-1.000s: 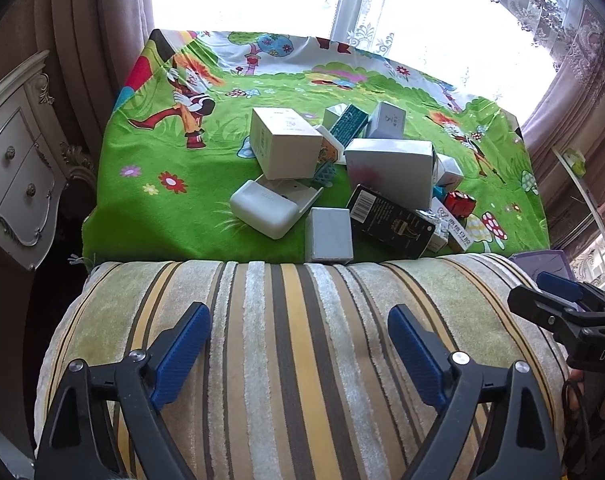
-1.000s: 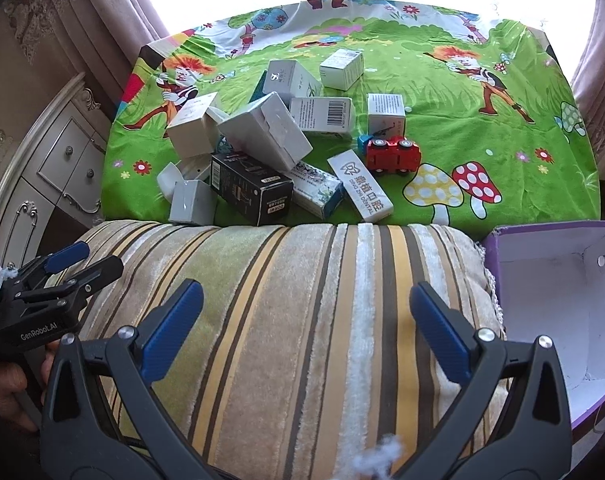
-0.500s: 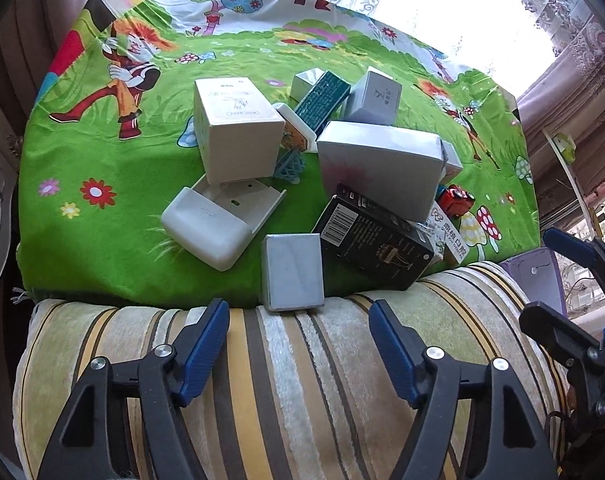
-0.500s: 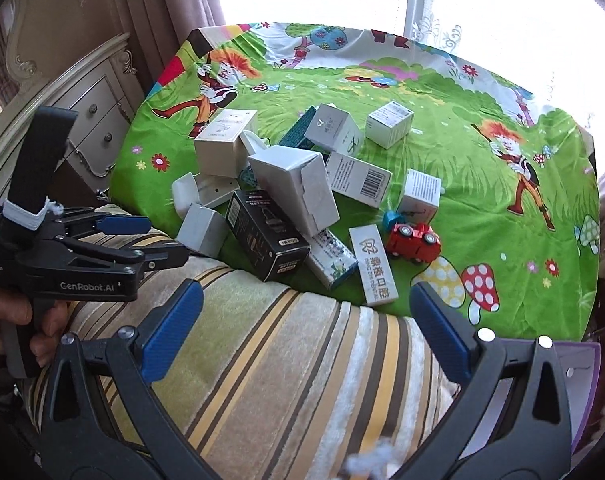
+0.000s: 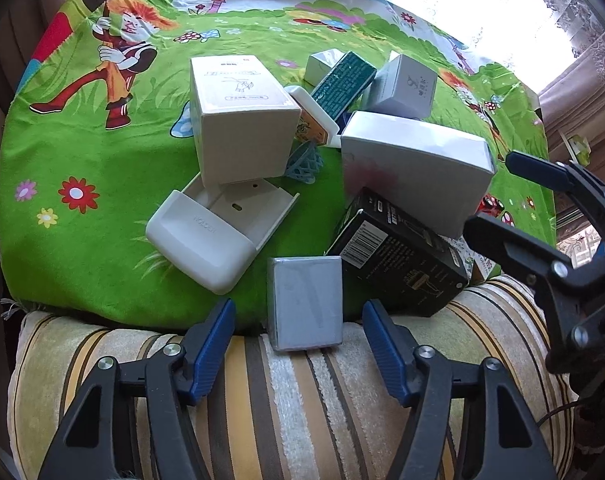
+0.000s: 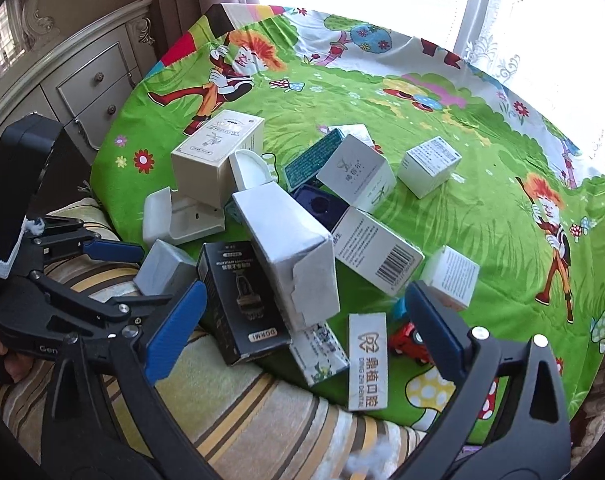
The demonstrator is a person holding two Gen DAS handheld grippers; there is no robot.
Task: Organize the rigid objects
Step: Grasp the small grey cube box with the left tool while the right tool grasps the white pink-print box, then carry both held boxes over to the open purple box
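A heap of small boxes lies on the green cartoon cloth [image 5: 82, 152]. A small grey box [image 5: 305, 307] sits at the cloth's near edge, straight ahead of my open, empty left gripper [image 5: 298, 334], between its fingertips. Beside it are a black box [image 5: 398, 256], a big white box [image 5: 414, 168], a white open case [image 5: 210, 228] and a tall white box [image 5: 238, 124]. My right gripper [image 6: 302, 332] is open and empty above the black box [image 6: 242, 300], the dental box [image 6: 367, 360] and a red toy car [image 6: 406, 340].
A striped cushion [image 5: 262, 400] lies along the near edge of the cloth. A cream dresser [image 6: 82, 80] stands to the left. Bright windows and curtains lie beyond the table. More white boxes [image 6: 428, 166] are scattered further back.
Both grippers have moved forward and down toward the heap. The left one has closed in on the grey box. The right one swung left, losing sight of the purple box.
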